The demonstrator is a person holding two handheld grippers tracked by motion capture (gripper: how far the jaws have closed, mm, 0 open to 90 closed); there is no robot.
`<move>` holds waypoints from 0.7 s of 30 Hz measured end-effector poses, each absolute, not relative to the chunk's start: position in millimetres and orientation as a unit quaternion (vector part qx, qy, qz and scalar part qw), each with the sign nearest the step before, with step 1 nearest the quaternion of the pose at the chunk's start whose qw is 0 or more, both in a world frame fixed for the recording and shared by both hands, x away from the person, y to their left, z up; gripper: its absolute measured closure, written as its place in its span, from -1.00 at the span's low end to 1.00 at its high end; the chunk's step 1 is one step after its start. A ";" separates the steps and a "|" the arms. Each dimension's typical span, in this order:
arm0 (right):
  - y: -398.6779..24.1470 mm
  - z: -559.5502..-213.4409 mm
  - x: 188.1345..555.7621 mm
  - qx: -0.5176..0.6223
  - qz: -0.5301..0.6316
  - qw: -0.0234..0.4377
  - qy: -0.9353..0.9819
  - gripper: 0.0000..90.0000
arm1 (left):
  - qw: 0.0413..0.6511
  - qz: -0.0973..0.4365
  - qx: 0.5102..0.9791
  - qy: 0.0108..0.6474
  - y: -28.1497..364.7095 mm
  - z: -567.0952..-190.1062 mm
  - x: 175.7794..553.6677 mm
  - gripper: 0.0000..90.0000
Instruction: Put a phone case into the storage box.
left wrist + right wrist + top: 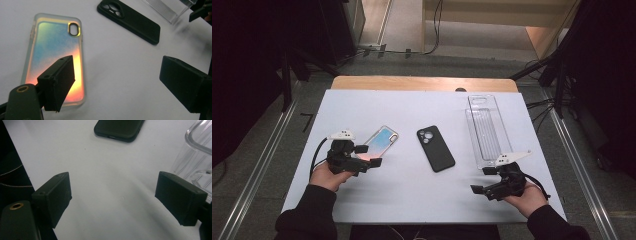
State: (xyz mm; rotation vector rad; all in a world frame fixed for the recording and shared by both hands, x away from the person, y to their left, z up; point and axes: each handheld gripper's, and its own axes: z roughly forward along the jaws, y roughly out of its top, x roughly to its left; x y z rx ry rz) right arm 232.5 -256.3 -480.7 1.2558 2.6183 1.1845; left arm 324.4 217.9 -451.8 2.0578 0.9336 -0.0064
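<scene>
No legible text

No writing, label, brand, number or sign could be read on any surface in the three views.

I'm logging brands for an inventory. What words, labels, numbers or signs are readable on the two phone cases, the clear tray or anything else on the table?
None: no readable text.
Iridescent case: no print visible.
Black case: plain, no logo visible.
Clear tray: ribs only, no label.
Table: unmarked.
</scene>
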 end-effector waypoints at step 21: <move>-256.3 -480.9 232.3 0.401 0.377 0.001 0.835 -0.74 | 0.397 0.048 0.845 0.354 205.8 -451.3 370.3 -1.00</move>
